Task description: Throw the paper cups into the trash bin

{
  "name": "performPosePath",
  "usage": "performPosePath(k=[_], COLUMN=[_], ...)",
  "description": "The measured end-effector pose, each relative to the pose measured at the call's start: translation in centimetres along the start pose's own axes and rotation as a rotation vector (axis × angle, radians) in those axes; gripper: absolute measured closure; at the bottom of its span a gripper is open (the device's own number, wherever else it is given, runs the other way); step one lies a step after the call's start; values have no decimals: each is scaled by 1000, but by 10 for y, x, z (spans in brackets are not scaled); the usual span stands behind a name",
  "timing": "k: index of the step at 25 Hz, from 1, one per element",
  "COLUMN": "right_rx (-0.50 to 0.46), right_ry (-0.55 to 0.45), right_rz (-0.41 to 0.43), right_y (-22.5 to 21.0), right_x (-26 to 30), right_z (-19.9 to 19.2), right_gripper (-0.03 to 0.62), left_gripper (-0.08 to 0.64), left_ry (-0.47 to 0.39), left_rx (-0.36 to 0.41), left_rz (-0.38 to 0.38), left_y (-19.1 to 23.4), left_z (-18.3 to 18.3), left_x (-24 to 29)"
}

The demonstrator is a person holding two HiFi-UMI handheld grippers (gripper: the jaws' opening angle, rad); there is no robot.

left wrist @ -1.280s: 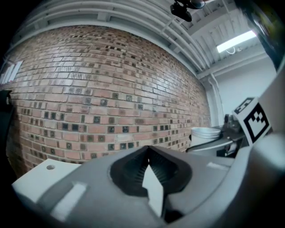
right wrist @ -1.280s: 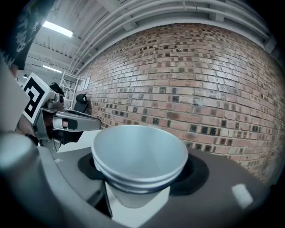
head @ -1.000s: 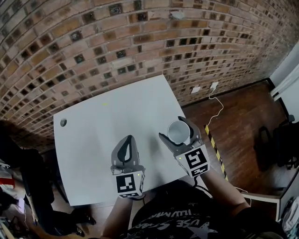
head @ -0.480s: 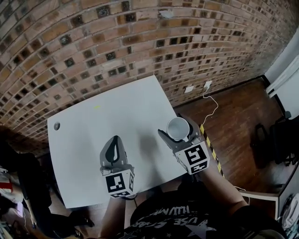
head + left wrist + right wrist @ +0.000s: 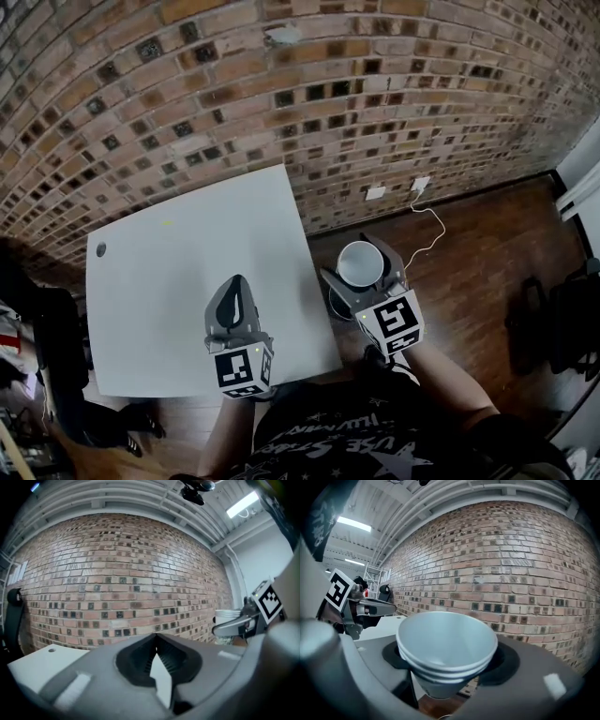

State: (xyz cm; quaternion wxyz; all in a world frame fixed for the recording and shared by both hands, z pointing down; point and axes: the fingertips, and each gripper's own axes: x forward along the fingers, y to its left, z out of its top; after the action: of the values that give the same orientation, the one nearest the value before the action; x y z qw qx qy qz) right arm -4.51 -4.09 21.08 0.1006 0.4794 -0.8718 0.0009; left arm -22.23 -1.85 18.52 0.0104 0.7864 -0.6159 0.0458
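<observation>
Only a fragment — "USE" — reads, on the person's black shirt (image 5: 361, 439).

The stacked paper cups (image 5: 446, 644) look smooth, matt white paper. The desk (image 5: 178, 281) is smooth, matt white; the brick wall (image 5: 281, 103) rough and uneven; the floor (image 5: 469, 272) dark, faintly glossy wood.

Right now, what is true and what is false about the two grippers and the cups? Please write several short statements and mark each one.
1. The right gripper holds stacked paper cups between its jaws. True.
2. The left gripper holds a cup too. False: its jaws are together, with nothing between them.
3. The cups hang over the middle of the white table. False: in the head view they are past its right edge, over the wooden floor.
4. The cups are upright, mouths up. True.
</observation>
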Motion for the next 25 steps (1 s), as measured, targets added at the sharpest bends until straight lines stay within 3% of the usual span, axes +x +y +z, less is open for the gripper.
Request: performPosePath(k=[6, 13, 17, 25], right_rx=[-10, 17, 29, 71], right_ry=[-26, -42, -55, -16], right_rz=[58, 66, 60, 66], right_y=[-74, -142, -157, -147], right_x=[-47, -103, -116, -115], right_z=[6, -11, -12, -26], right_gripper=[216, 216, 216, 216], left_gripper=[555, 555, 555, 555], left_ry=[14, 8, 22, 43], left_rx=[8, 13, 21, 6], left_rz=[3, -4, -21, -65], left_y=[-93, -190, -217, -240], left_z=[9, 28, 35, 23], left_x=[31, 46, 47, 59])
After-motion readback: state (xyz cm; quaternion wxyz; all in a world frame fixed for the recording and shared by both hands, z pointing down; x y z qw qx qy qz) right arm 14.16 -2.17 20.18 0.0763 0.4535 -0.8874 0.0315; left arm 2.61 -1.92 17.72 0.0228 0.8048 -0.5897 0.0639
